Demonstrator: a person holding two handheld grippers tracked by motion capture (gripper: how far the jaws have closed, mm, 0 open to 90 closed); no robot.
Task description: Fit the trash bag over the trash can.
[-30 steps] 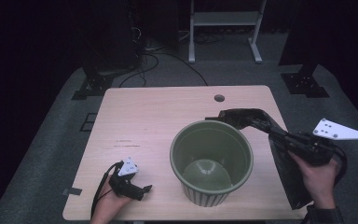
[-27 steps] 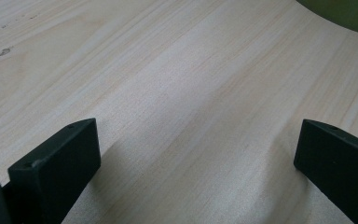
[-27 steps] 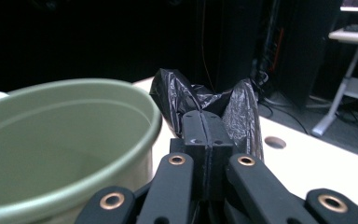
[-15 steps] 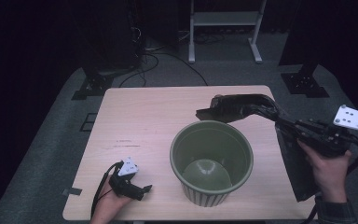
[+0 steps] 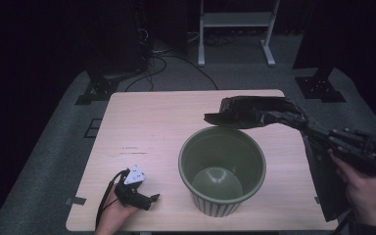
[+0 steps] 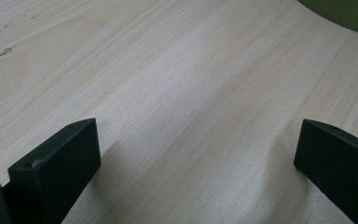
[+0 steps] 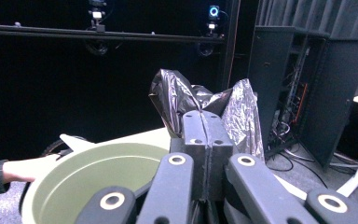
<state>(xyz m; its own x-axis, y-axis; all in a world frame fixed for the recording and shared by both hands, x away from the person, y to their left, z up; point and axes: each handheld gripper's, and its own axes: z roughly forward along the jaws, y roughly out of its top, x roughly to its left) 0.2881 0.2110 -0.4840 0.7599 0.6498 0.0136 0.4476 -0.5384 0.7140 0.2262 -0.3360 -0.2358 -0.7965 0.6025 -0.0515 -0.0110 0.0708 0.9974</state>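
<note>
A ribbed green pot [image 5: 215, 203] stands on the wooden table [image 5: 152, 122], right of centre, with nothing in it. My right gripper [image 5: 280, 116] is raised beyond the pot's far right rim and is shut on a crumpled black plastic bag [image 5: 249, 111]. The bag's free end juts left above the rim, and the rest trails down along the table's right edge [image 5: 325, 188]. In the right gripper view the jaws [image 7: 206, 135] are pressed together with the bag [image 7: 177, 98] bunched above them and the pot [image 7: 98, 182] below left. My left gripper [image 5: 152, 199] lies near the front left edge, open [image 6: 191, 158].
The pot's wall [image 6: 345, 11] shows at the top right corner of the left gripper view. Stand legs and cables [image 5: 166, 58] lie on the dark floor beyond the table. Bare tabletop stretches left of the pot.
My right gripper has risen and drawn back to the right, lifting the black bag's end off the table to above the pot's far rim. The left gripper has stayed put.
</note>
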